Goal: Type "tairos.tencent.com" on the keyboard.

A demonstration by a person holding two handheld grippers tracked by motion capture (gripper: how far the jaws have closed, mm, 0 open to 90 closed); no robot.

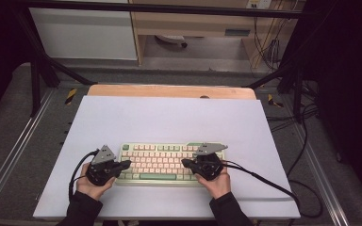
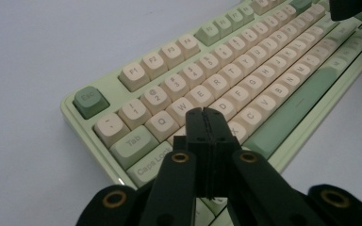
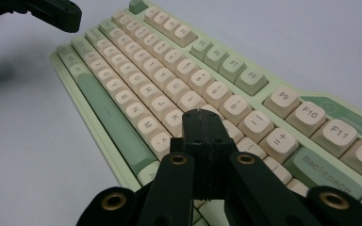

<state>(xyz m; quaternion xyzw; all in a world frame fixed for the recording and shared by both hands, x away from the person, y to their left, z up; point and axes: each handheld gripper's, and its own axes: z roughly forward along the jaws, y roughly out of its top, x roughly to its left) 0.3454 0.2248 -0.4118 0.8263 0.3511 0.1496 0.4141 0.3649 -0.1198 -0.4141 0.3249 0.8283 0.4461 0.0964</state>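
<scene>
While both tools hover low over it, the keyboard [image 1: 162, 163] — pale green case, cream keys, green spacebar — lies on the white sheet [image 1: 169, 117], long axis left-right. Left gripper [image 1: 127, 163] and right gripper [image 1: 185, 162] — jaws pressed together, pinching nothing — point inward over its ends.

Grey floor [image 1: 9, 117], black frame [image 1: 37, 70], wooden cabinet [image 1: 193, 23] beyond white-topped table [image 1: 169, 117].
</scene>
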